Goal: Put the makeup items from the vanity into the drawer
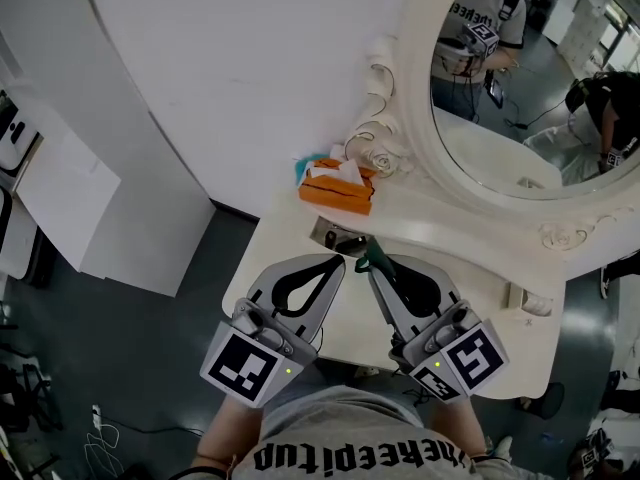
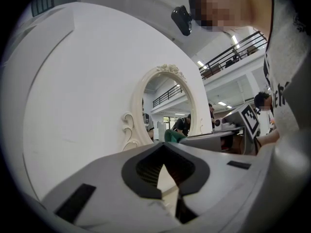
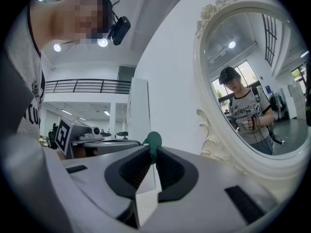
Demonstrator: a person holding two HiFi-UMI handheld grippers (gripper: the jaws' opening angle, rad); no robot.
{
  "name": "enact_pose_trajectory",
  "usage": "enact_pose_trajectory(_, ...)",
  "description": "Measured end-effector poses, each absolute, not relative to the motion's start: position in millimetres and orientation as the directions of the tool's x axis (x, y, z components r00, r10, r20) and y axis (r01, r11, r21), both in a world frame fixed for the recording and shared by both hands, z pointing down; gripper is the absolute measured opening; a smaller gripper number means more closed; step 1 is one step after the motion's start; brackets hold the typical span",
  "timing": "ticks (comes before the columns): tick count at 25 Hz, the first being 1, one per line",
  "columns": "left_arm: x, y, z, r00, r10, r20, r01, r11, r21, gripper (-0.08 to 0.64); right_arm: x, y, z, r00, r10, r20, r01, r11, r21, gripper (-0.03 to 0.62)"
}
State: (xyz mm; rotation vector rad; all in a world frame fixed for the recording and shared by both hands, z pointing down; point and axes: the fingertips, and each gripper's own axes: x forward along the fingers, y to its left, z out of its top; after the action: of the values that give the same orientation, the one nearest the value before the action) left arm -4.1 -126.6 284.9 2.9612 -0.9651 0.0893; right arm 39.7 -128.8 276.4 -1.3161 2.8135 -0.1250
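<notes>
Fingers of the right gripper (image 1: 372,268) are clenched on a small dark-green makeup item (image 1: 363,256), its rounded end poking out past the tips in the right gripper view (image 3: 153,141). The item sits over the white vanity table (image 1: 455,303), just in front of an orange tissue box (image 1: 337,190) and below the ornate oval mirror (image 1: 412,118); whether it touches the tabletop cannot be told. The left gripper (image 1: 337,264) is held just beside it, its fingers pressed together at the tips with nothing between them, as the left gripper view (image 2: 164,147) shows. Both grippers point toward the mirror from the table's near edge, the person's printed grey shirt (image 1: 350,448) visible below them. The mirror's glass reflects the person holding the grippers.
</notes>
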Motion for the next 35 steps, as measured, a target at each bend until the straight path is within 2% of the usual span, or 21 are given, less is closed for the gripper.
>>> enact_pose_trajectory(25,-31,-182,309,0.877,-0.469,0.101,-0.476,-0.878,0.057,0.020,20,-180,303,-0.509,-0.859,0.064,-0.858,0.499,-0.119,0.059)
enact_pose_trajectory(35,-31,-198,323,0.900,-0.418,0.122,-0.429,-0.899,0.091,0.020,30,-197,336,-0.427,-0.891,0.156,-0.902,0.410,-0.133,0.060)
